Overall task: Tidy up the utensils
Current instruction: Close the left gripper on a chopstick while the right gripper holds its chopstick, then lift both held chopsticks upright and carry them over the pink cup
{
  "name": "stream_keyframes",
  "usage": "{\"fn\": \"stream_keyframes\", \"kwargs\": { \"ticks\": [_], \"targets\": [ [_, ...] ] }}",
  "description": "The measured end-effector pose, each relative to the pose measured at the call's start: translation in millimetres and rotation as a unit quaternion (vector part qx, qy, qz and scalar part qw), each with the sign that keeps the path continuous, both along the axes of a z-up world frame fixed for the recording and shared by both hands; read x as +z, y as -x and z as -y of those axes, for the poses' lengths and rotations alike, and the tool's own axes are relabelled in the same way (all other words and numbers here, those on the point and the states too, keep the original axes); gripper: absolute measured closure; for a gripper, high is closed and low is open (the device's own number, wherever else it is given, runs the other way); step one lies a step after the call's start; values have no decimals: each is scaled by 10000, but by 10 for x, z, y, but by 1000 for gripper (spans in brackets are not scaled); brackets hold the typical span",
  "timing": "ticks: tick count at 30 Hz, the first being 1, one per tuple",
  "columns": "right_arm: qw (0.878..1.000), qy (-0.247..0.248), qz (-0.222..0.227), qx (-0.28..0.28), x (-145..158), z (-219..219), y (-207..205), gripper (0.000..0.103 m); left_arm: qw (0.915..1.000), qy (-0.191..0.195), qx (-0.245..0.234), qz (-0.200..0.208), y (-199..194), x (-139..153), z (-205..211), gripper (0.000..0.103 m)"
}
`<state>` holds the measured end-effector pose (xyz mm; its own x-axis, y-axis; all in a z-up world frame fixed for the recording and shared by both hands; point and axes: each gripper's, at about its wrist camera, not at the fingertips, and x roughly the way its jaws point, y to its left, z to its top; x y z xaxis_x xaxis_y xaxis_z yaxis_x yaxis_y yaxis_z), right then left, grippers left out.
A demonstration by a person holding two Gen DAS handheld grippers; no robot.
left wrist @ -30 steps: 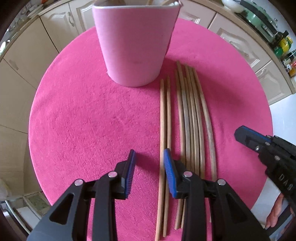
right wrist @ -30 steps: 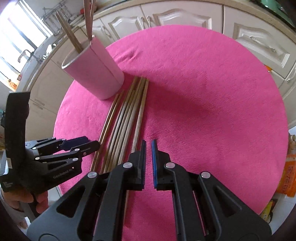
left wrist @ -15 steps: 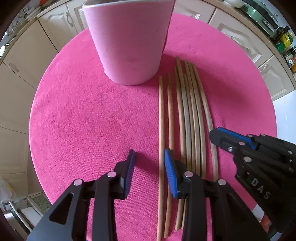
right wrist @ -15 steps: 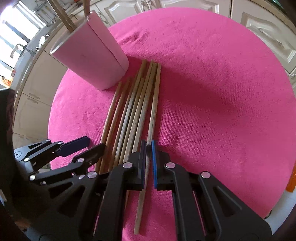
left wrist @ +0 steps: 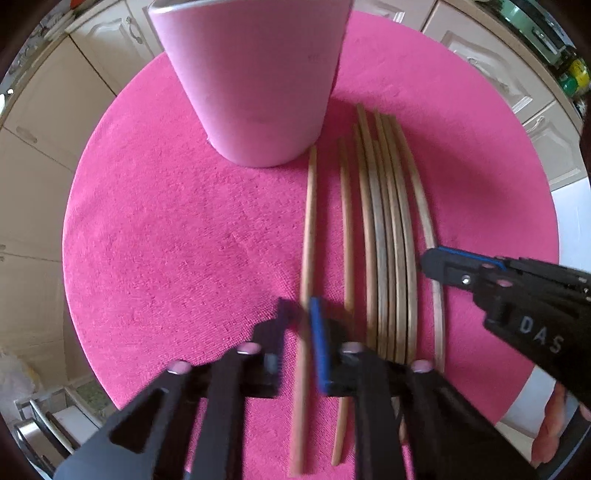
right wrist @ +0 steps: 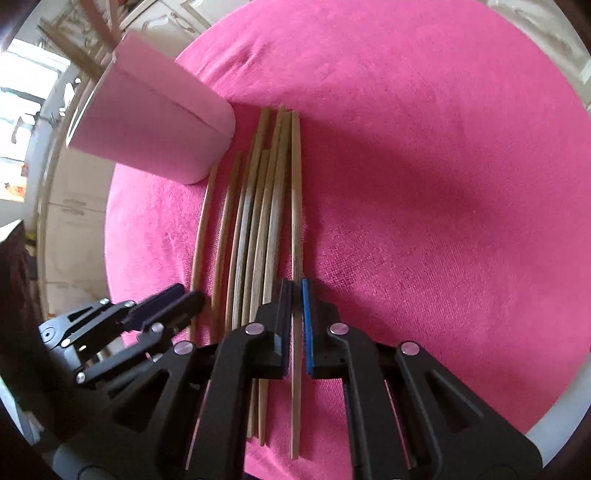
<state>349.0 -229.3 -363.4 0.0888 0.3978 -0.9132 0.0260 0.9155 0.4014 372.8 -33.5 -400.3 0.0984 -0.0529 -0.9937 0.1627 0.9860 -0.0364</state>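
Chopsticks (left wrist: 384, 236) lying parallel, tips toward pink cup (left wrist: 255, 81), both grippers' fingers (right wrist: 284, 314) clamping one each.

Cream panelled cabinet doors (left wrist: 62, 107) ringing round table far and left, more cabinets (left wrist: 491, 62) running far right. Daylight pouring through bright window (right wrist: 22, 110) at far left. Cluttered countertop (left wrist: 546, 33) sitting far right. White floor (left wrist: 572, 221) showing at right past table edge.

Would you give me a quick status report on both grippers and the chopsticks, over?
Left gripper shut on leftmost chopstick. Right gripper shut on rightmost chopstick. Remaining chopsticks flat on pink mat beside pink cup. Nothing in the way.
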Motion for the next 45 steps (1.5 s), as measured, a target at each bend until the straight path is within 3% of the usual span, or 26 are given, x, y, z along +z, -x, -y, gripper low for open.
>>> {"fn": "stream_keyframes", "kwargs": {
  "ticks": [5,10,18,24,28,33,38,41,45],
  "targets": [
    [9997,-220,45,-111,58,160,70,97,10000,12,1,-83,-33,13,8,96],
    [9979,-530,187,-311,179,398,156,97,9993,377,85,-4,35,91,-27,97],
    [9952,-675,552,-453,381,503,349,97,9951,806,-61,576,214,393,-45,97],
    [9927,-722,879,-413,649,451,467,97,9859,1238,-423,1044,545,653,63,97],
    [9904,-762,1086,-387,864,453,575,97,9732,1539,-506,1632,747,936,99,97],
    [9851,-838,1470,-303,1208,408,631,97,9531,1765,-203,2449,782,1308,-71,97],
    [9797,-907,1781,-169,1469,301,563,97,9233,1778,398,3382,750,1669,-432,97],
    [9751,-948,2003,-14,1645,218,494,97,9030,1842,695,3818,705,1876,-637,97],
    [9687,-929,2296,152,1840,109,343,97,8829,1850,970,4205,574,2092,-769,97]
  ]
}}
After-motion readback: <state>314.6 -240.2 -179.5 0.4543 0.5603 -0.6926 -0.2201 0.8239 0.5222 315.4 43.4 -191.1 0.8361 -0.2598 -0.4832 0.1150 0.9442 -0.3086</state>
